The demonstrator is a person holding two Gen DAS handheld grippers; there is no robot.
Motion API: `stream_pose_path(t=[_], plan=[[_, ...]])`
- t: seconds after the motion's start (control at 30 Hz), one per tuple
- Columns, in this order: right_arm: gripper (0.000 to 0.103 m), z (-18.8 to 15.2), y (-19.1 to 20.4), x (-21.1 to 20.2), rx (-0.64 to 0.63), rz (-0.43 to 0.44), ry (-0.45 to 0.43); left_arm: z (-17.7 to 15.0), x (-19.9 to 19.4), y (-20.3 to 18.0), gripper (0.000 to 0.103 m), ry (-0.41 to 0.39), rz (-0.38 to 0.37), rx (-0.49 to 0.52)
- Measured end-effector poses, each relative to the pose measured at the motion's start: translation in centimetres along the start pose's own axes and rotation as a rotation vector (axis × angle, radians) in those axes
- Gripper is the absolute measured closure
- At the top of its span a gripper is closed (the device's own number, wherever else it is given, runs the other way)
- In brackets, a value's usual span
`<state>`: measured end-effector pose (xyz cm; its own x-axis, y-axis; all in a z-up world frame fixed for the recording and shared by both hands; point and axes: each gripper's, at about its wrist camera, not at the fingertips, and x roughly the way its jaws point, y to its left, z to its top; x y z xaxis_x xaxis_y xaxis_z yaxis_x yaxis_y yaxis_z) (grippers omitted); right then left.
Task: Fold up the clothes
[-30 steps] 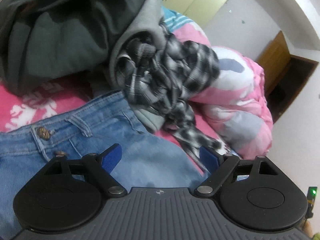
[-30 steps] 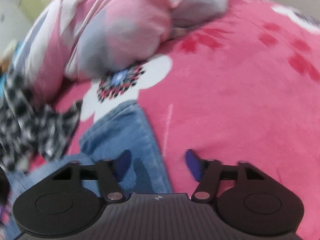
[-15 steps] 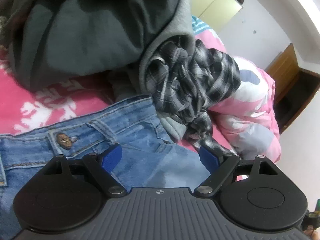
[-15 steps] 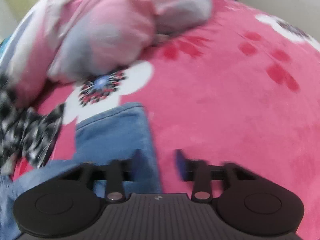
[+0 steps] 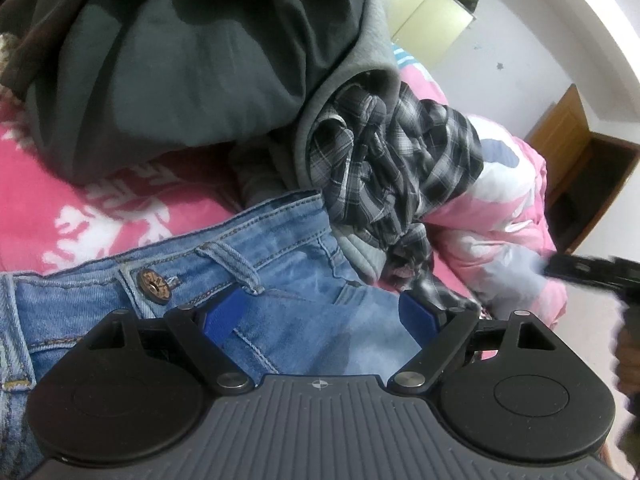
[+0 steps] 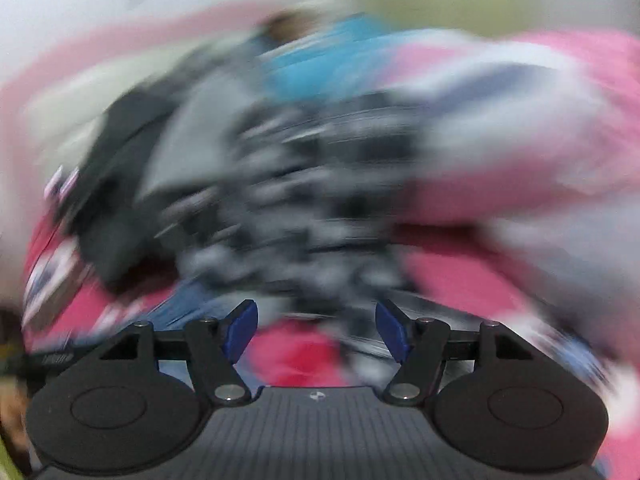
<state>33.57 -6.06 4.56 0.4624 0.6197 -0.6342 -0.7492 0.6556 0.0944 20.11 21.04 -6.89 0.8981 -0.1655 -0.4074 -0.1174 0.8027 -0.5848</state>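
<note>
Pink flowered bedding [image 5: 48, 204] lies under everything we see. Our left tongs [image 5: 320, 312] stand wide apart over the jeans [image 5: 280, 256], pinching nothing; a plaid shirt [image 5: 400, 168] is heaped just beyond. Our right tongs [image 6: 316, 332], badly blurred, have just been opening, with nothing between them.

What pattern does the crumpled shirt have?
The shirt has a black-and-white check; the left wrist view shows it best.
</note>
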Motion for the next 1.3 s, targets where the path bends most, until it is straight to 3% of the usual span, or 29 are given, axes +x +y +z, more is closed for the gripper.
stream_pose_path(t=[0.07, 0.2, 0.33, 0.67, 0.7, 0.73, 0.83, 0.9, 0.97, 1.03, 1.17, 1.3], plan=[[0.040, 1.1, 2.6, 4.2, -0.118, 0.098, 0.070, 0.0, 0.0, 0.1, 0.018, 0.005, -0.001, 0.003], [0.045, 1.8, 6.7, 11.0, -0.282, 0.194, 0.183, -0.3, 0.1, 0.0, 0.019, 0.014, 0.014, 0.031], [0.045, 2.2, 6.4, 15.0, -0.333, 0.163, 0.232, -0.4, 0.1, 0.2, 0.021, 0.019, 0.016, 0.032], [0.044, 3.4, 6.2, 18.6, -0.352, 0.259, 0.248, -0.4, 0.0, 0.0, 0.021, 0.020, 0.021, 0.040], [0.047, 3.5, 6.2, 18.6, -0.346, 0.266, 0.251, -0.4, 0.0, 0.0, 0.021, 0.019, 0.023, 0.043], [0.064, 3.5, 6.5, 18.3, -0.352, 0.285, 0.258, -0.4, 0.0, -0.1, 0.021, 0.019, 0.026, 0.047], [0.066, 2.9, 8.3, 17.1, -0.454, 0.259, 0.222, -0.4, -0.1, -0.3, 0.021, 0.017, 0.035, 0.059], [0.076, 2.7, 8.7, 17.5, -0.465, 0.204, 0.216, -0.5, -0.1, -0.3, 0.021, 0.016, 0.040, 0.067], [0.078, 2.4, 9.2, 17.5, -0.472, 0.160, 0.197, -0.6, 0.0, -0.4, 0.021, 0.014, 0.043, 0.074], [0.086, 2.1, 11.1, 16.4, -0.549, 0.110, 0.138, -0.7, 0.0, -0.5, 0.021, 0.011, 0.050, 0.084], [0.088, 1.9, 14.9, 12.9, -0.743, 0.020, -0.017, -0.9, 0.1, -0.9, 0.021, 0.003, 0.070, 0.113], [0.089, 1.7, 17.5, 11.7, -0.903, -0.035, -0.109, -0.8, 0.0, -1.2, 0.021, -0.031, 0.093, 0.131]])
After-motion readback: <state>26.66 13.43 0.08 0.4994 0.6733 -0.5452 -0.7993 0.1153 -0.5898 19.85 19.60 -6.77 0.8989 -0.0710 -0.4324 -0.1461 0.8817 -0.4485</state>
